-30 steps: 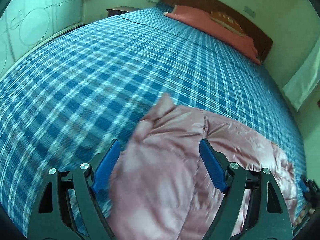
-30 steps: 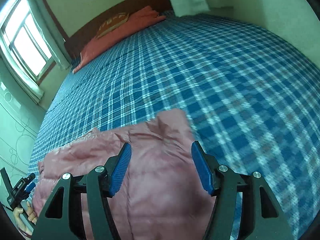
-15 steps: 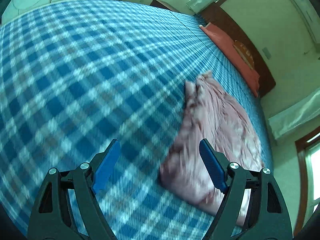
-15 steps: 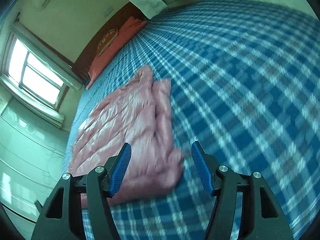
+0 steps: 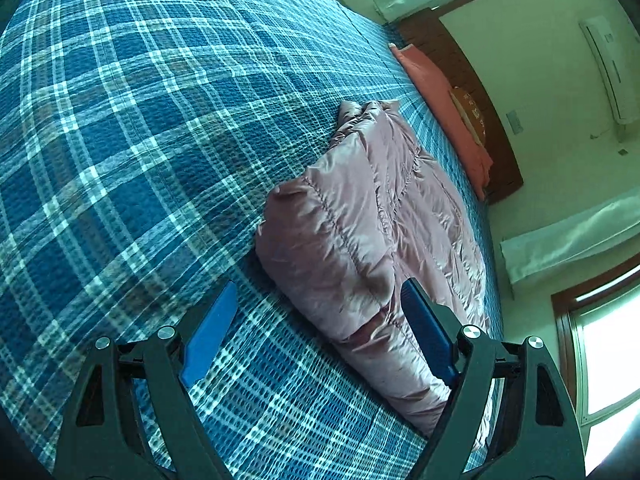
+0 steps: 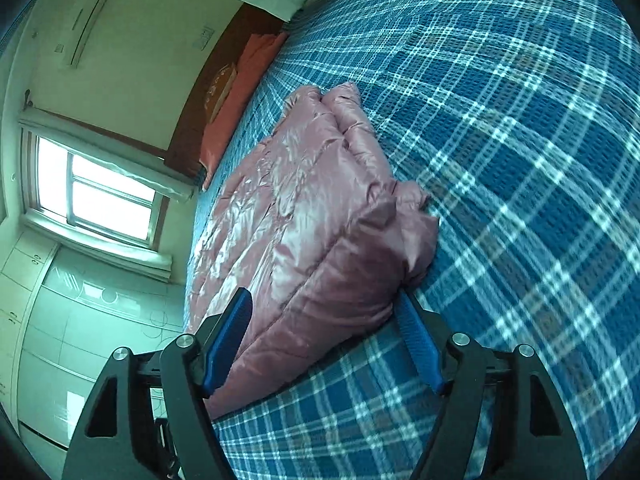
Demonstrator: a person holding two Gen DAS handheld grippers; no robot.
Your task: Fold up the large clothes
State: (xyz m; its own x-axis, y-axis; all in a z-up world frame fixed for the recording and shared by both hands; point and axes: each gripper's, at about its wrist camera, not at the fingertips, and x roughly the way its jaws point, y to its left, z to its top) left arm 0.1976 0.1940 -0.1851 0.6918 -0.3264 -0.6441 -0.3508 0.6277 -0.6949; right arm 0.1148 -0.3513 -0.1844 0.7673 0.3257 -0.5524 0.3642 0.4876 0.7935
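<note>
A pink quilted jacket (image 5: pixel 360 240) lies folded into a long bundle on a bed (image 5: pixel 120 140) covered with a blue and white plaid spread. The jacket's fabric is shiny and puffy, with stitched seams running across it.

In the left wrist view, the left gripper (image 5: pixel 316 320) points down at the near end of the jacket. Its jaws are spread wide. The left blue pad sits over bare spread, apart from the jacket. The right blue pad lies just beside the jacket's lower edge; whether it touches the fabric cannot be told. The corner of the jacket falls between the jaws, but nothing is pinched.

In the right wrist view, the right gripper (image 6: pixel 324 328) faces the same jacket (image 6: pixel 312 216) from the other side. Its jaws have just been opening and now stand apart, with the near corner of the jacket between them. The left pad overlaps the jacket's edge and the right pad sits at its corner, close to the fabric, but the pads do not press on it.

Beyond the jacket, at the head of the bed, lie orange-pink pillows (image 5: pixel 444 92) against a dark wooden headboard (image 5: pixel 480 92). A bright window (image 6: pixel 96 196) with pale curtains shows in the right wrist view, beside the headboard wall. An air conditioner (image 5: pixel 608 68) hangs on the wall above the headboard.
</note>
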